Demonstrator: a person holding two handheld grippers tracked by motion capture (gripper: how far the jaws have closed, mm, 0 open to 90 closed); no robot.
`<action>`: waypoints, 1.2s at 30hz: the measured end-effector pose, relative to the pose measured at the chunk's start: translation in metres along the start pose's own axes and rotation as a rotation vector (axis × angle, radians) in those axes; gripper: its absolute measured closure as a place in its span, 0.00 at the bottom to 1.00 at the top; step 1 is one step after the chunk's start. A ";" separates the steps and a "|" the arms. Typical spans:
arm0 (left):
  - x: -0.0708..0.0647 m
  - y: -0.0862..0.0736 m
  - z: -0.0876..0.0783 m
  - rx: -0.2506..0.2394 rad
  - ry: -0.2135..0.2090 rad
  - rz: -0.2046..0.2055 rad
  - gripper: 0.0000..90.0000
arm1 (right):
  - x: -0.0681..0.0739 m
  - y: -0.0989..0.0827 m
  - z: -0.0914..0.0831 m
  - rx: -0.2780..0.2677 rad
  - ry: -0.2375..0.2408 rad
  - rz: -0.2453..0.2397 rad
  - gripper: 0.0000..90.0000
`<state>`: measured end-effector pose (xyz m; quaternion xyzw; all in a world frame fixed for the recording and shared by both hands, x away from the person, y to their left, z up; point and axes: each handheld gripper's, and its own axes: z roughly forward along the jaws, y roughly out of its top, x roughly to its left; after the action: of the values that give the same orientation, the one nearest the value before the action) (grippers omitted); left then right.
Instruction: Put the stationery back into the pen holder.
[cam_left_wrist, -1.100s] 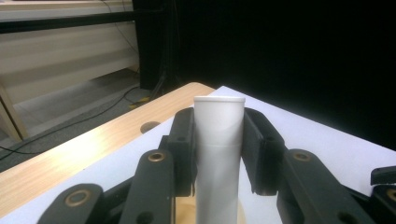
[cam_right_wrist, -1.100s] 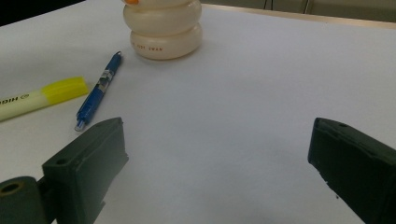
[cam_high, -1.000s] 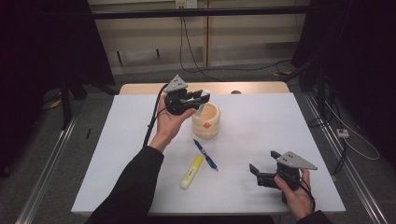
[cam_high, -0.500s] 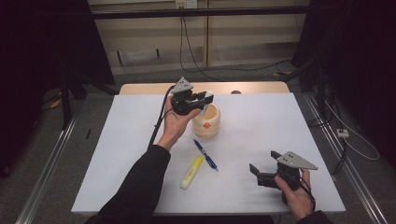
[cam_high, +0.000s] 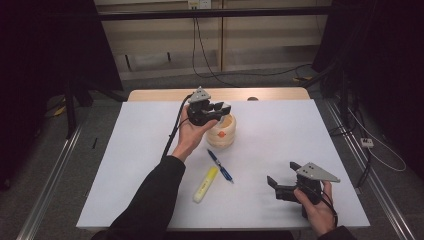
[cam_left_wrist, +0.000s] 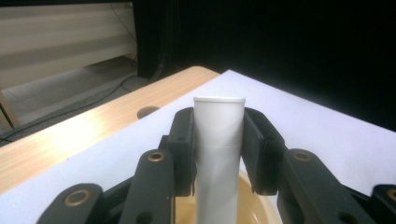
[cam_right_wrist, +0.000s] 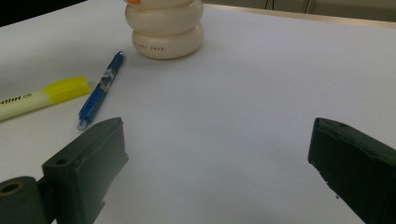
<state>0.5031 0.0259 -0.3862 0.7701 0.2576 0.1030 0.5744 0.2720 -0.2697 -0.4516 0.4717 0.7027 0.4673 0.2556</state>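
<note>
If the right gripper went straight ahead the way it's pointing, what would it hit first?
Bare table at first; the right gripper stands open. Further along, probably the cream holder, though depth is hard to judge.

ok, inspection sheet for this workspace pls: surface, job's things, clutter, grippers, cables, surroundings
Surface: white table top, wooden strip at far edge.
Job's things: white tube clamped upright over the cream holder.
Clutter: blue pen and yellow highlighter lying flat, apart.
Grippers: left gripper shut on the tube; right gripper open, jaws wide, nothing between.
Cables: black cable trails from left gripper; more on the floor.
Surroundings: dark, pale wall panels behind.
</note>
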 end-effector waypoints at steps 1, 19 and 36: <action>0.000 -0.001 0.001 -0.001 0.002 -0.006 0.75 | 0.000 0.000 0.000 -0.001 0.000 -0.001 0.05; 0.007 -0.024 0.002 0.039 0.017 -0.029 0.75 | 0.000 0.000 0.000 0.000 0.000 -0.001 0.05; 0.000 -0.010 -0.017 0.064 0.058 -0.011 0.37 | 0.000 0.000 0.000 -0.002 -0.004 -0.003 0.05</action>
<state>0.4927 0.0420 -0.3901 0.7834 0.2817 0.1137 0.5423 0.2719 -0.2696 -0.4515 0.4711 0.7026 0.4667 0.2581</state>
